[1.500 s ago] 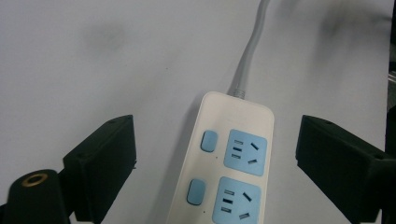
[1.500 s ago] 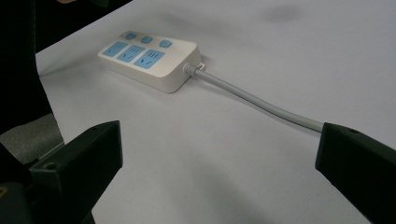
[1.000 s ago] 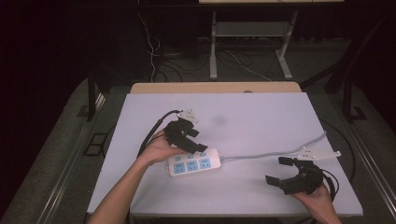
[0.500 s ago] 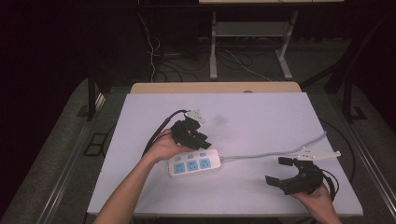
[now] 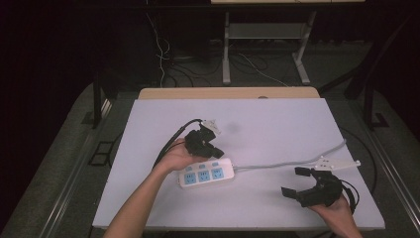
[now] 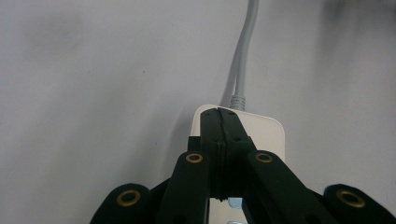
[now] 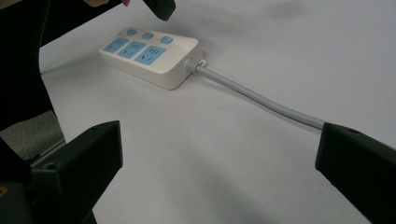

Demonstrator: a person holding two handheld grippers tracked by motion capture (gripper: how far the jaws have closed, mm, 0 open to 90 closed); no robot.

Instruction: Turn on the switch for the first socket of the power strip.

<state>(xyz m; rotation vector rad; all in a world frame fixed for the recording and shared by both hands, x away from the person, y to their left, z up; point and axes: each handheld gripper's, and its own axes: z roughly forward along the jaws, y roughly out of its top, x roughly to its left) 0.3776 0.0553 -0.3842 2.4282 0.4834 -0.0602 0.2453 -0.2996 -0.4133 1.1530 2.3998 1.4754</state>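
At the centre of the high view, I am holding the left gripper (image 5: 214,148) over the far edge of the white power strip (image 5: 205,176), which is lying flat on the white table (image 5: 277,129). Its jaws have just been closing and are now pressed together with nothing between them. At lower right, I am keeping the right gripper (image 5: 296,181) jaws spread wide, pointing toward the grey cable (image 7: 261,99) trailing from the strip.
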